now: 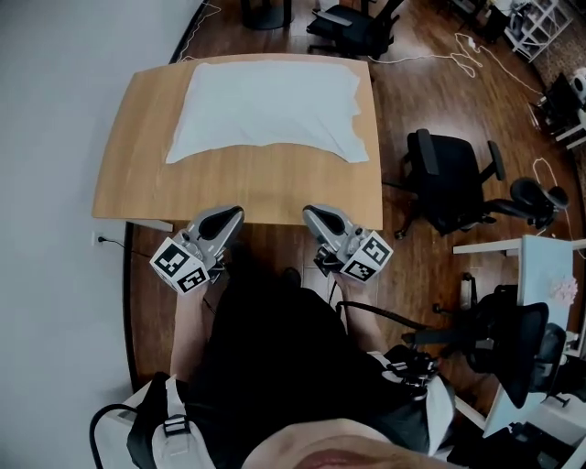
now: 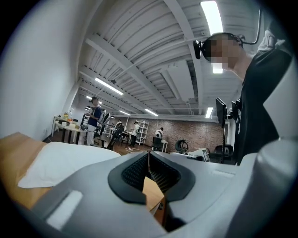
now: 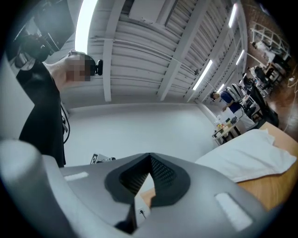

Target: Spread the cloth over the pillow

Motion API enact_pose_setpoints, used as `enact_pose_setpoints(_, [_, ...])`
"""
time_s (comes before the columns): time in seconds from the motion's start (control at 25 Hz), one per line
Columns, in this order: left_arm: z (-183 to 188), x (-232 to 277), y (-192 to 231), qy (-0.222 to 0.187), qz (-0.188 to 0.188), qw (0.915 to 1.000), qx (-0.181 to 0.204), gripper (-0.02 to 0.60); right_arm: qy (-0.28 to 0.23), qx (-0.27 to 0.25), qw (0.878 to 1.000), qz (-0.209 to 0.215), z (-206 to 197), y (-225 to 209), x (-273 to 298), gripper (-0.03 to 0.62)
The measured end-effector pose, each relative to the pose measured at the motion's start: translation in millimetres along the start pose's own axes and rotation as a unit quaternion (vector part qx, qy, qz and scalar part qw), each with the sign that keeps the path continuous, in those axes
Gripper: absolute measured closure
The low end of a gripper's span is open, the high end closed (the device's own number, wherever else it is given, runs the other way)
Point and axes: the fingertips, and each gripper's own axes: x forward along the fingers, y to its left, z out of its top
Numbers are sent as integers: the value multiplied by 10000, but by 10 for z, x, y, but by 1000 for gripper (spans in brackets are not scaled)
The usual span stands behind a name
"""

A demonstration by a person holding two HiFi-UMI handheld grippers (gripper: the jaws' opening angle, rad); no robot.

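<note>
A white cloth (image 1: 270,110) lies spread on the far half of the wooden table (image 1: 238,188), softly puffed; whether the pillow is under it I cannot tell. Both grippers hover at the table's near edge, well short of the cloth. My left gripper (image 1: 231,214) is shut with nothing in it, and so is my right gripper (image 1: 312,213). In the left gripper view the jaws (image 2: 149,157) meet on nothing, with the cloth (image 2: 60,160) off to the left. In the right gripper view the shut jaws (image 3: 150,160) are empty too, and the cloth (image 3: 247,158) lies to the right.
A black office chair (image 1: 449,183) stands right of the table and another (image 1: 352,27) behind it. Cables trail on the wood floor (image 1: 476,55). A white wall runs along the left. A pale desk (image 1: 545,275) stands at the right. People stand far off (image 2: 95,116).
</note>
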Motion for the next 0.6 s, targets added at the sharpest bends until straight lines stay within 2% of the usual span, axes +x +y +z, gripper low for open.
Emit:
enact_pose_setpoints(0.12, [92,-80,85,165,-44,9997,174,578,59,-89,9999,-82,23,54,100,591])
enact_pose_setpoints(0.2, [313,-325,14,234,75,9991,338,578,-17,-84,9999,107,82,295,278,592])
enact_pose_setpoints(0.36, [593,-688,-533,235,303,9980,497,578,-114,-78,9988,465,283,909,215,591])
enact_pose_setpoints(0.44, [588,-715,-764,195,315,9980,506,578,-72,-117,9985,534,313,1067,63,591])
enact_pose_setpoints(0.6, [390,-629,-953,45,245,9989,385,578,120,-212,9986,473,235,1068,-217,591])
